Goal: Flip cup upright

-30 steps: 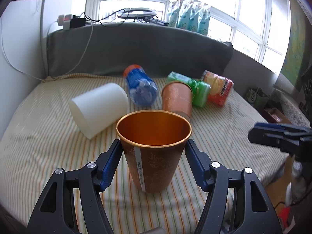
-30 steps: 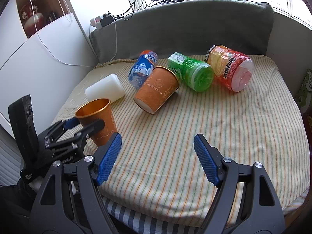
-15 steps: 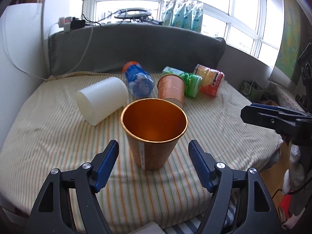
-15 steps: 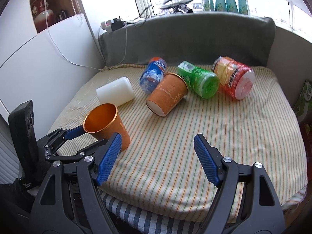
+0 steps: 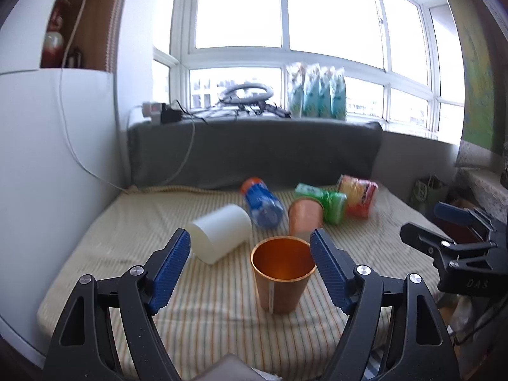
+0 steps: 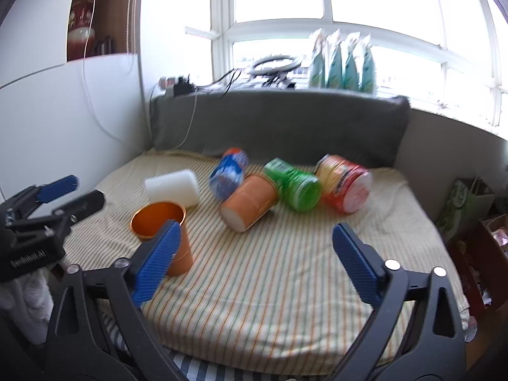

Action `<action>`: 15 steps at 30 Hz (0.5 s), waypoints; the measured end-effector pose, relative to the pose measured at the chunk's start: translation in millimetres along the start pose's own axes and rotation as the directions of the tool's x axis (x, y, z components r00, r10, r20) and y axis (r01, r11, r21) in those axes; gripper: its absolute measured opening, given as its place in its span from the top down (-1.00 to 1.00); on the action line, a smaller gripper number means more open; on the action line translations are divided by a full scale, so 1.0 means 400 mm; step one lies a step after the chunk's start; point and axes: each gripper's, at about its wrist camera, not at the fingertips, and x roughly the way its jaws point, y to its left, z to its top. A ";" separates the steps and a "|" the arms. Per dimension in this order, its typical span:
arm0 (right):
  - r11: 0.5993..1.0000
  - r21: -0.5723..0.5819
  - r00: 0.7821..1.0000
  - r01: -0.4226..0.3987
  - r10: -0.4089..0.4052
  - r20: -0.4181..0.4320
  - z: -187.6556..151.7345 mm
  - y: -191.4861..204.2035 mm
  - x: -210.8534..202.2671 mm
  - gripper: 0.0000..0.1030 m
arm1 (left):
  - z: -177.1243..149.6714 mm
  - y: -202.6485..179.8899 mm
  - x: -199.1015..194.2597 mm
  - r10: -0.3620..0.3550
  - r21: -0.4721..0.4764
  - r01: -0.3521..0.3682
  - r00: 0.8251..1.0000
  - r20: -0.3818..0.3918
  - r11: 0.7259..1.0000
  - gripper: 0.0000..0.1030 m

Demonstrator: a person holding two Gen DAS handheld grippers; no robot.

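An orange paper cup [image 5: 282,274] stands upright on the striped mattress [image 5: 206,304], mouth up; it also shows in the right wrist view [image 6: 165,228]. My left gripper [image 5: 250,263] is open and empty, drawn back in front of the cup, not touching it; it also shows in the right wrist view [image 6: 68,192]. My right gripper [image 6: 254,254] is open and empty above the mattress front; in the left wrist view it shows at the right [image 5: 444,225]. A second orange cup [image 6: 249,203] lies on its side further back.
A white cup [image 5: 222,233] lies on its side left of the standing cup. A blue bottle [image 6: 229,173], a green bottle [image 6: 293,185] and a red-yellow bottle [image 6: 344,184] lie near the grey backrest [image 6: 279,120]. A white wall [image 5: 54,158] borders the left side.
My left gripper let go of the orange cup, opened wider and drew back and up. The cup stays upright. My right gripper also drew back and tilted up.
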 end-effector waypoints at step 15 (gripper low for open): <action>0.995 0.073 0.992 0.074 -0.081 0.097 -0.001 -0.031 -0.059 -1.00 | 0.030 0.006 -0.044 0.038 -0.014 -0.037 0.995 0.088 0.999 -0.61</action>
